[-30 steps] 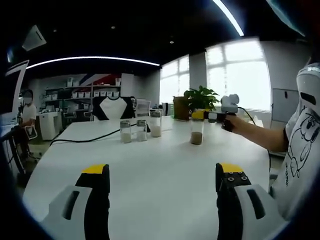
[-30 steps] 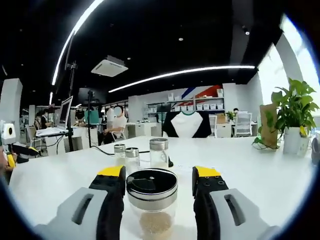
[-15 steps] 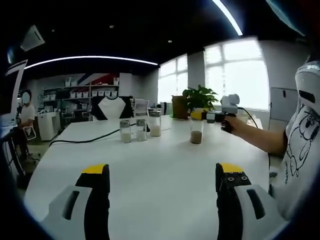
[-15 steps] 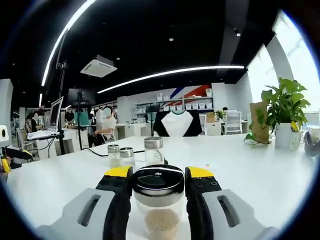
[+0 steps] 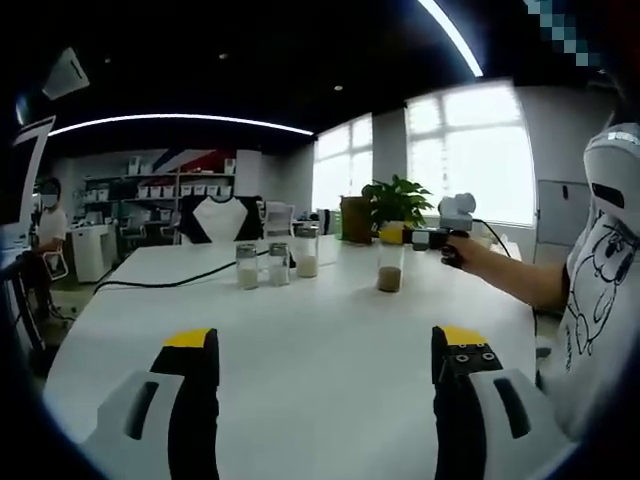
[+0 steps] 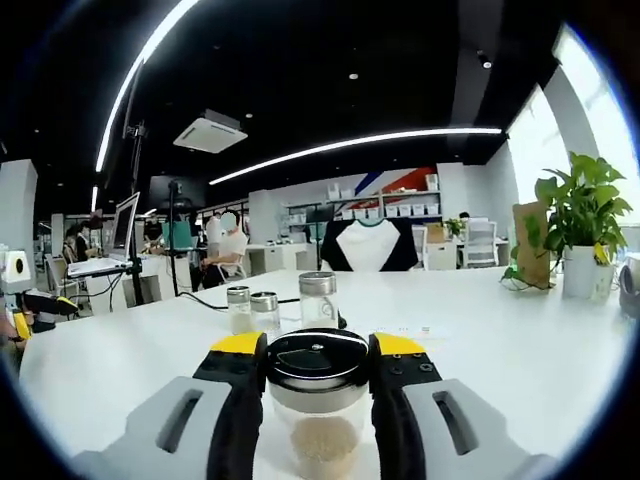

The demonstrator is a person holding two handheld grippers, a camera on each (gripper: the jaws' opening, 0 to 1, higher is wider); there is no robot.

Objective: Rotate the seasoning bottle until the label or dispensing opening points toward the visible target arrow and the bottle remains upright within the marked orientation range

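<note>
While it stands upright on the white tabletop (image 6: pixel 520 350), the clear glass seasoning bottle with black-and-steel round lid (image 6: pixel 318 400) sits squeezed between the right gripper (image 6: pixel 318 345) jaws, yellow-tipped black pads touching the lid rim on both sides; pale grains fill the lower part. Label and dispensing opening not readable, no arrow mark discernible. From the left gripper view the same bottle (image 5: pixel 390 270) is mid-table, well apart from the left gripper (image 5: pixel 325 340), with the right gripper (image 5: pixel 405 236) clamped at its top and a person's forearm (image 5: pixel 500 268) reaching in from the right. Left gripper is released, jaws wide apart above bare table, nothing between them. Just behind the held bottle, three small glass shakers with metal caps (image 6: pixel 268 305) stand in a loose group, the tallest on the right in the right gripper view; a black cable (image 5: pixel 170 280) runs from them toward the table's edge. Green potted plant in white pot (image 6: pixel 580 235) stands at the table's far side. Black-and-white chair back (image 6: pixel 368 246) behind the table. Seated people at desks in the background.
</note>
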